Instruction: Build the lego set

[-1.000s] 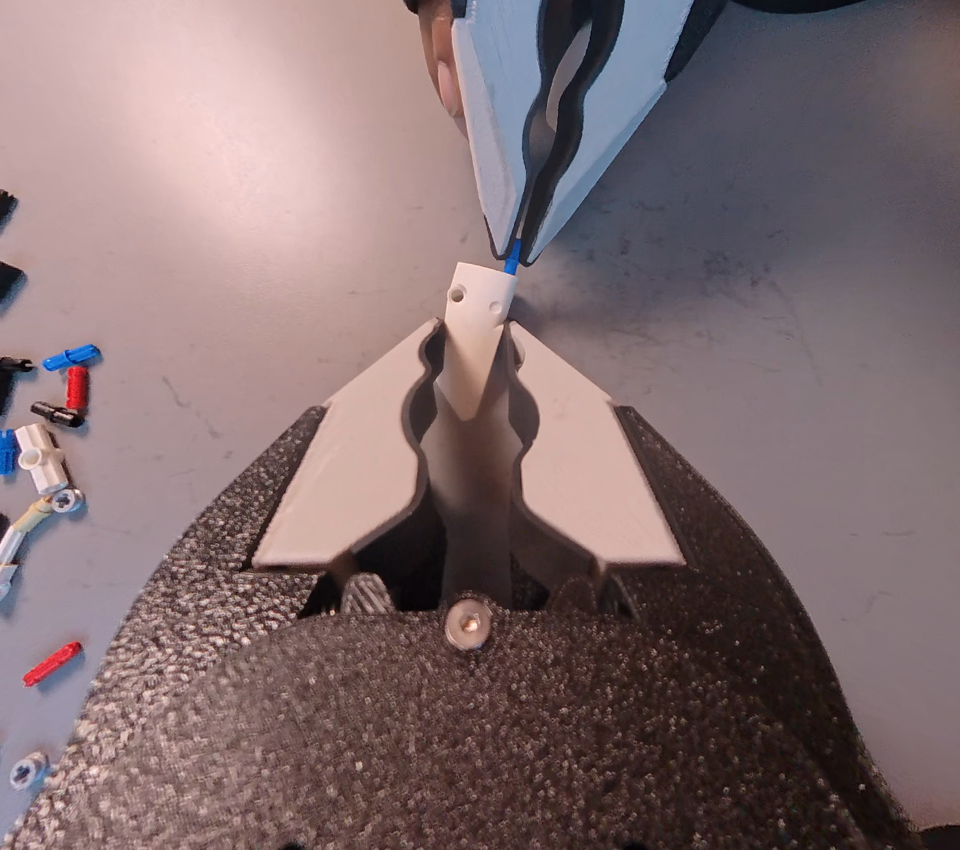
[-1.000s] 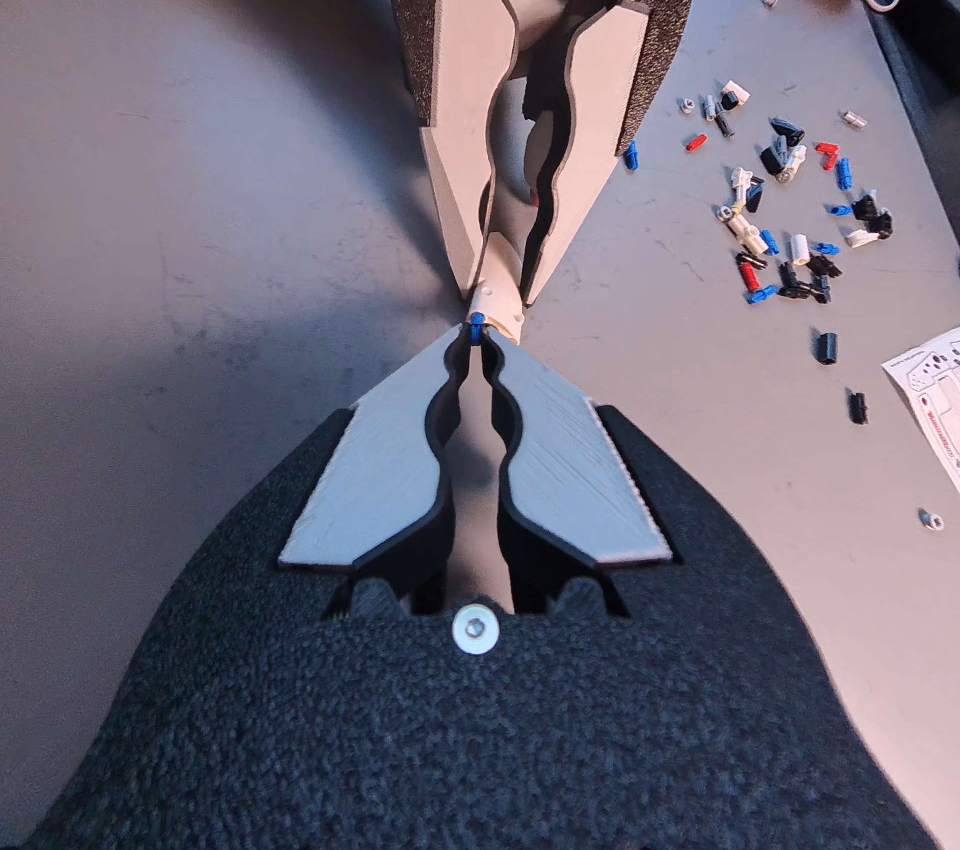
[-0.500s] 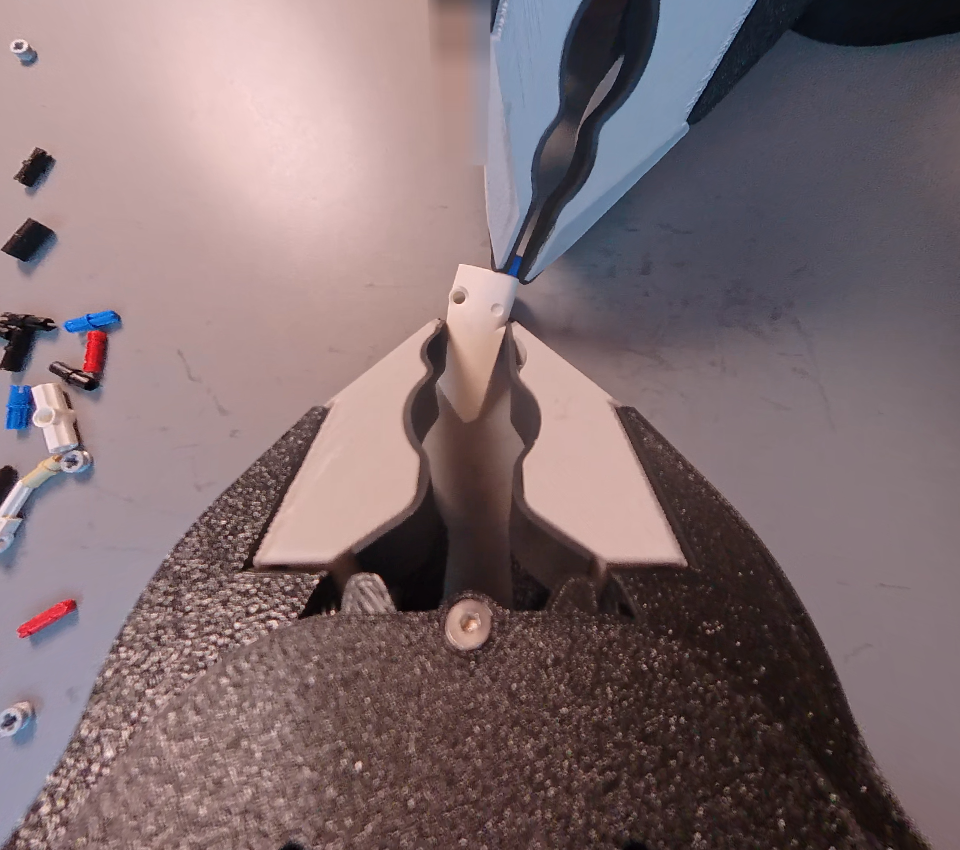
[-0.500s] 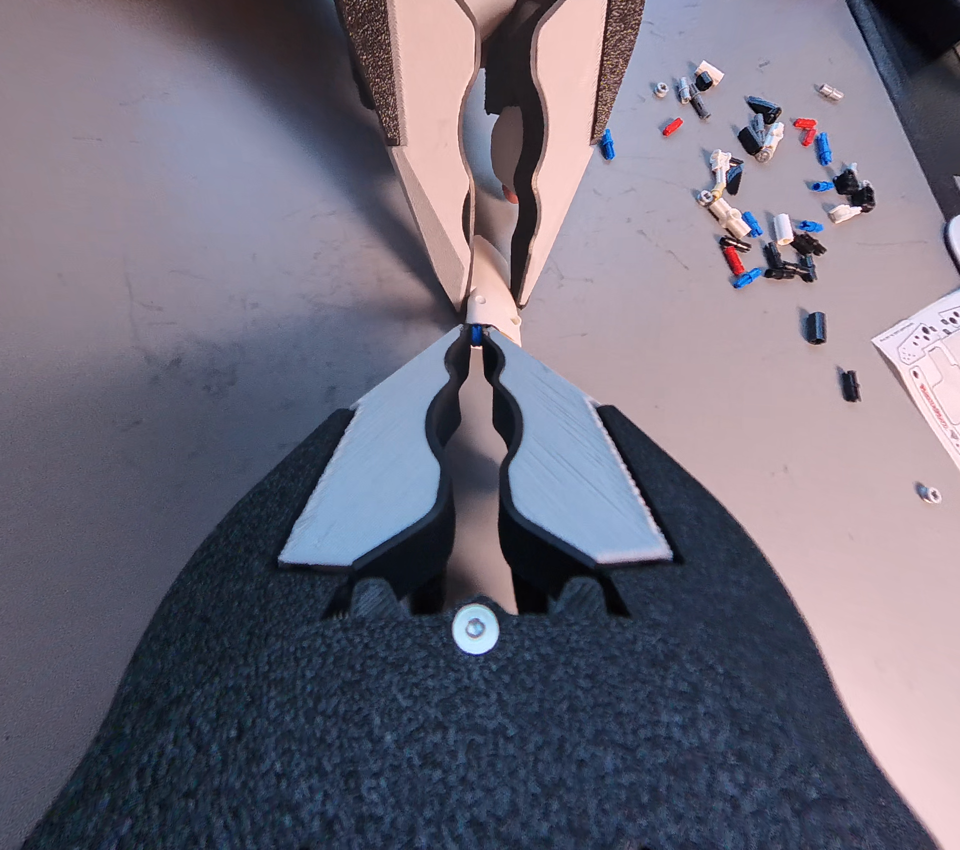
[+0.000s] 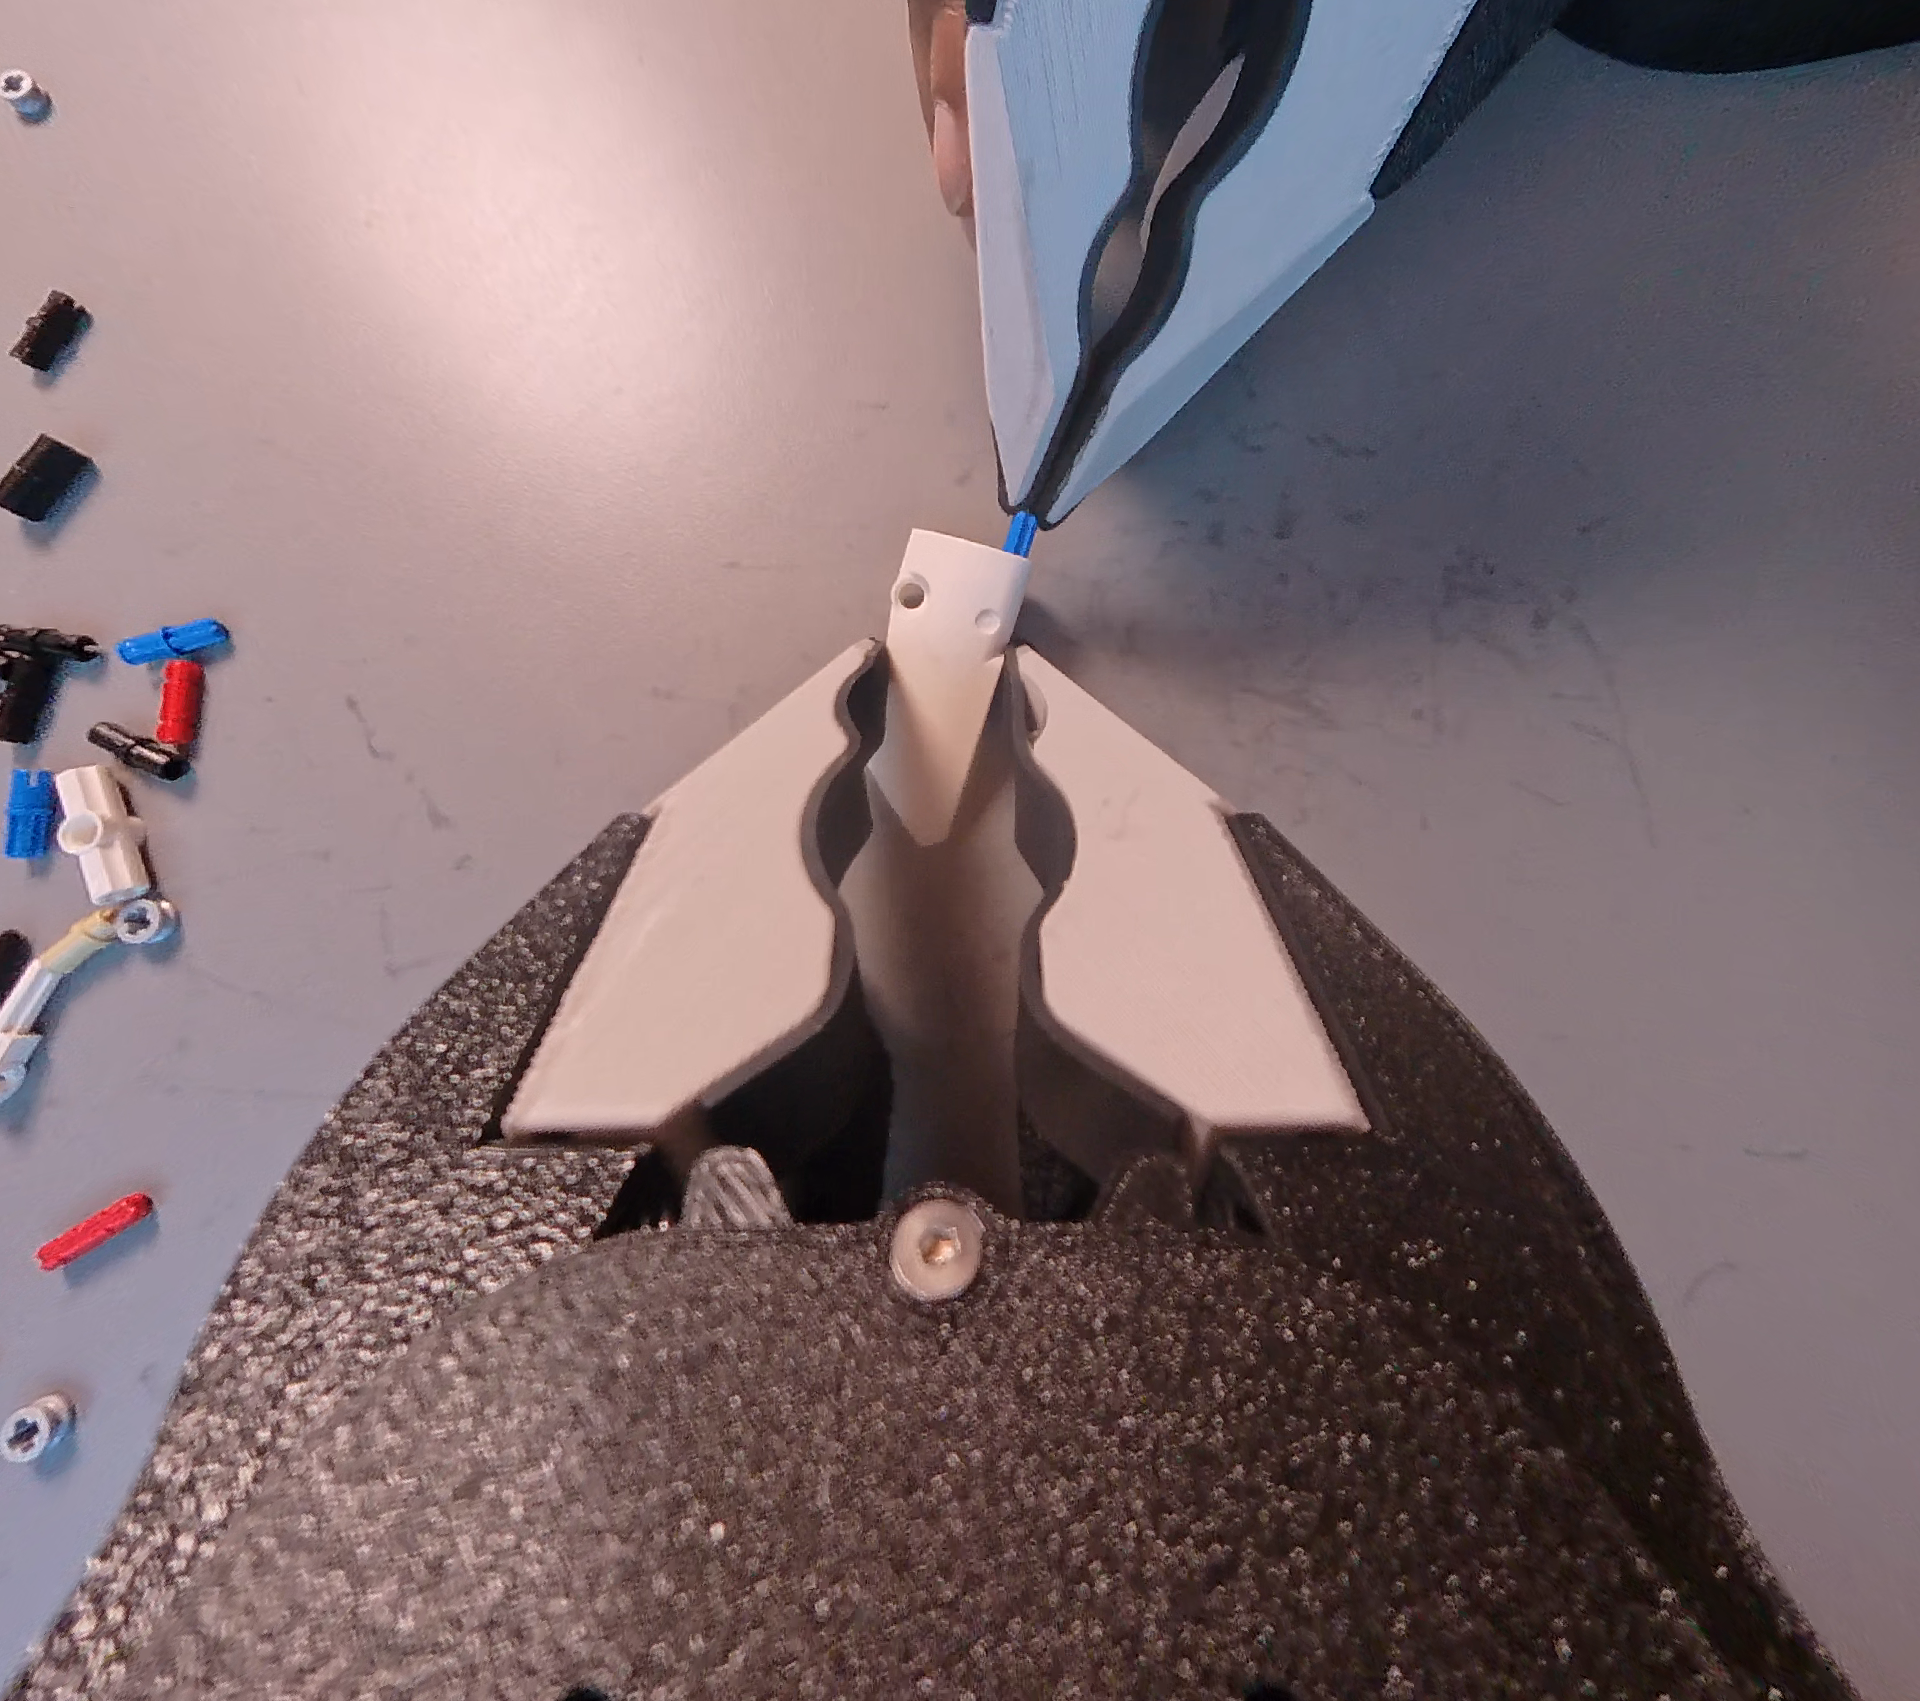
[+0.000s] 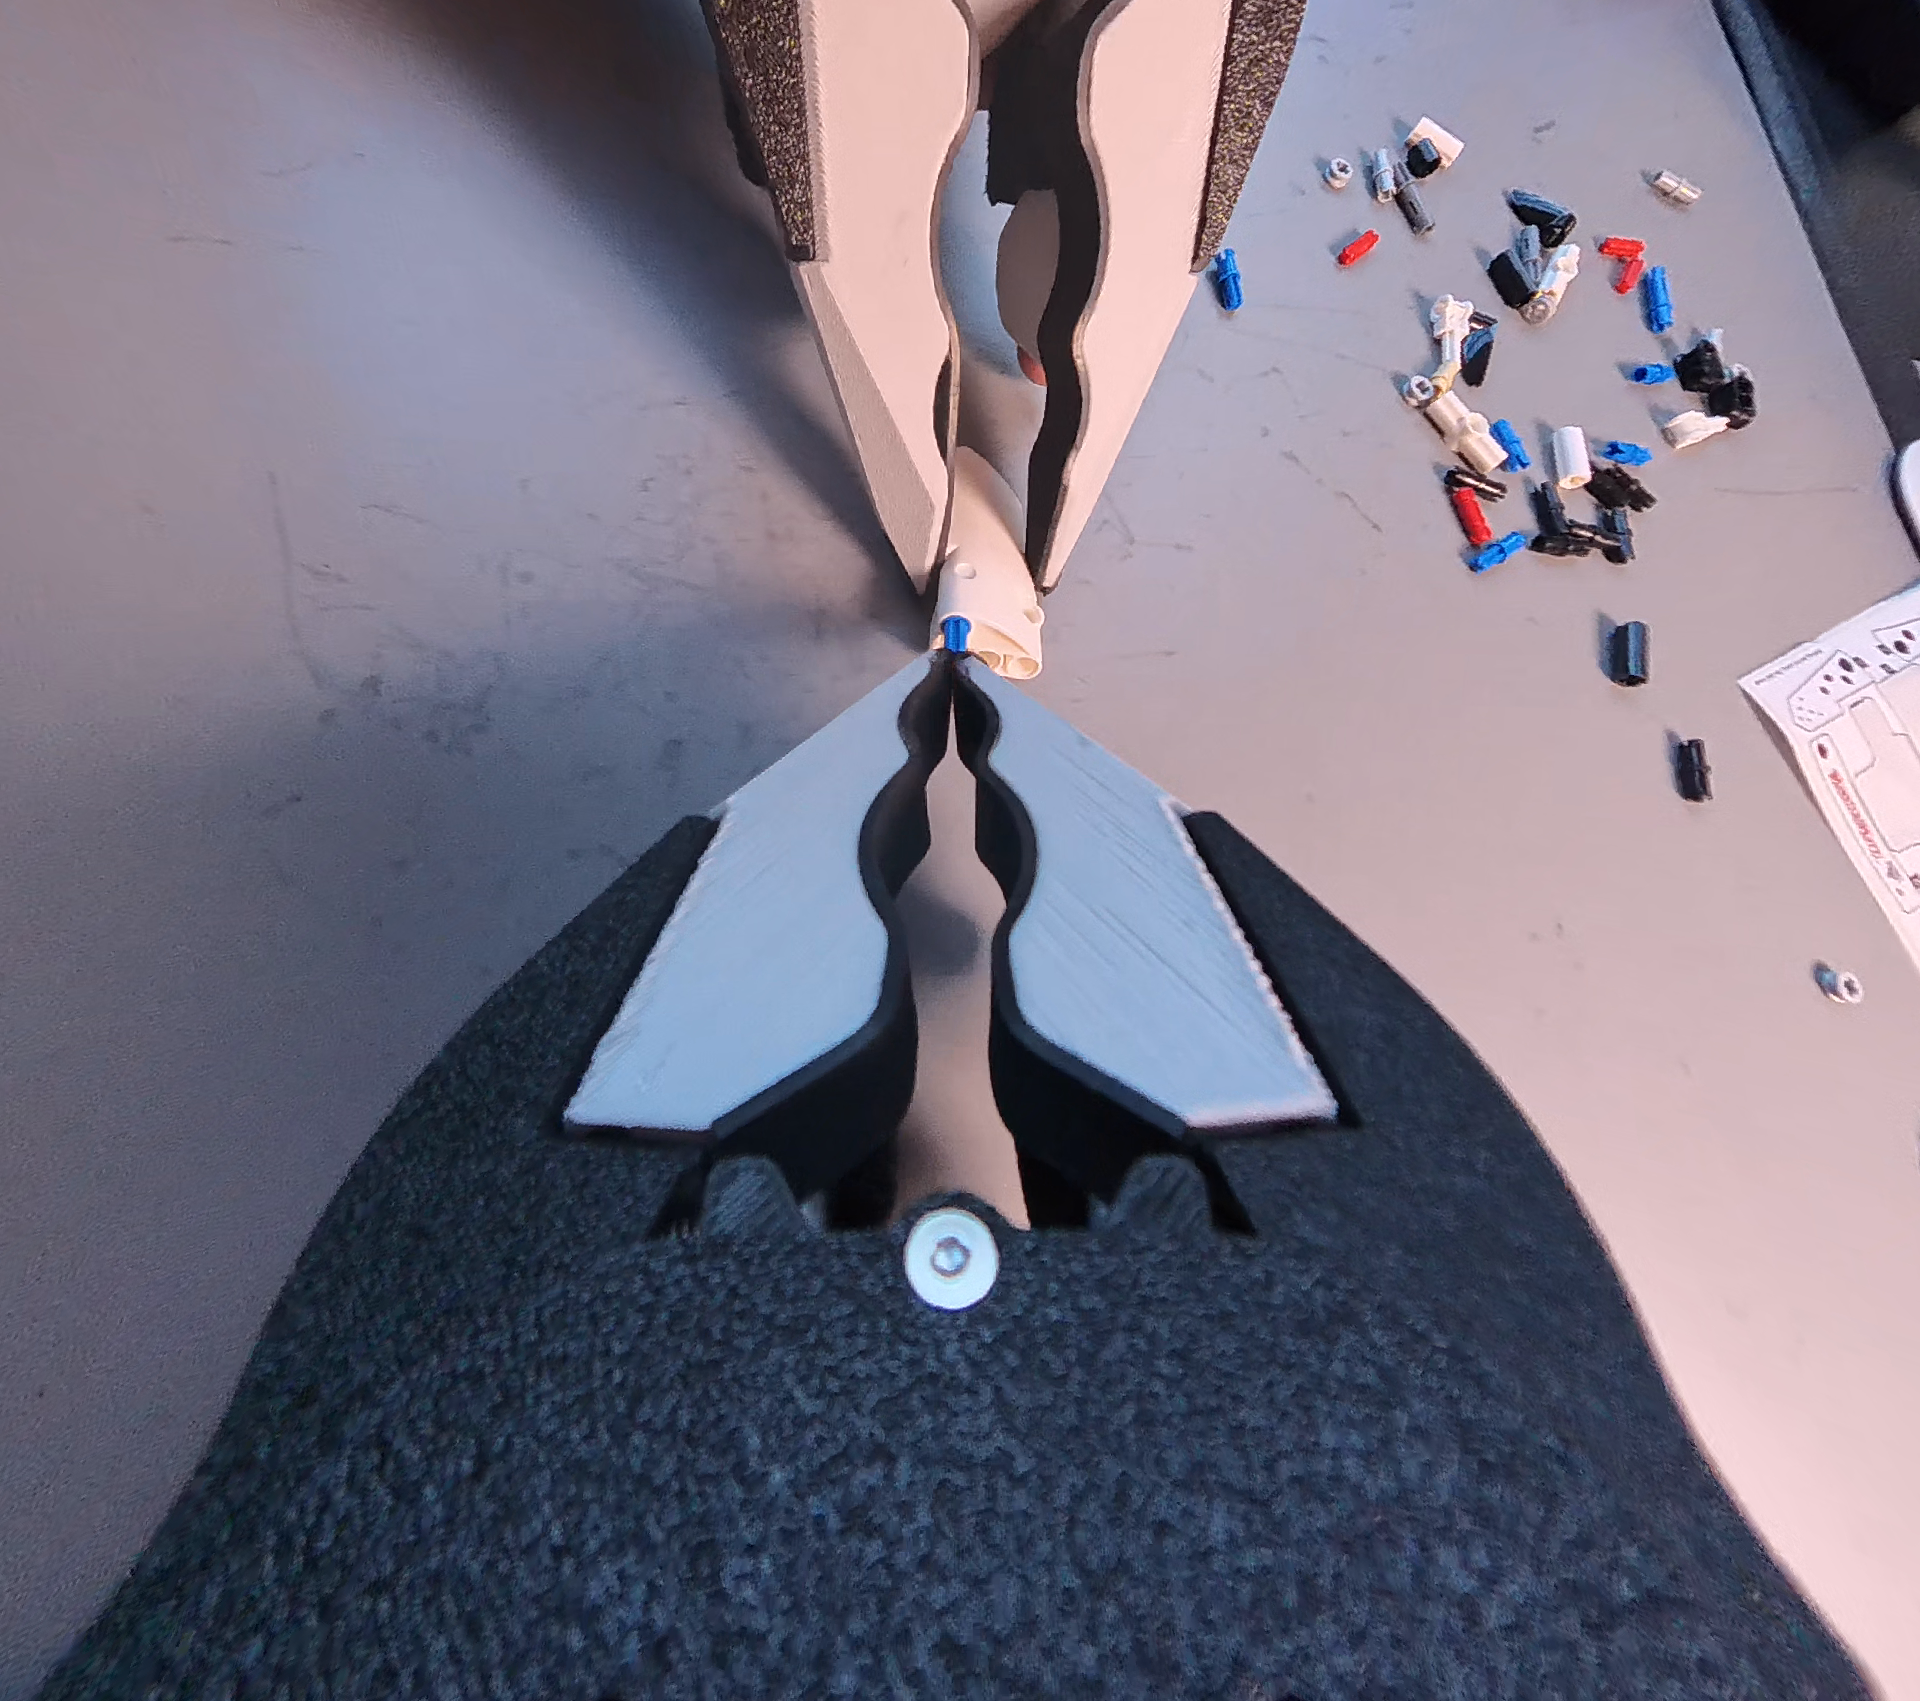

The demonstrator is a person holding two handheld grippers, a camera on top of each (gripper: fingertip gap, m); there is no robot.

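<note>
we clamped left gripper point(image 5: 940, 664) on white piece point(image 5: 951, 612), right gripper point(image 6: 951, 664) pinching blue pin point(image 6: 953, 633); pin-seating step, next needing a straight push.

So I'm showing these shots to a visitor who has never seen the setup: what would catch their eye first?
Most likely the two grippers meeting tip to tip at the centre: the left gripper clamps a white piece while the right gripper pinches a small blue pin against its end. Next, the scatter of small red, blue, black and white pieces on the grey table, on the right of the right wrist view.
</note>
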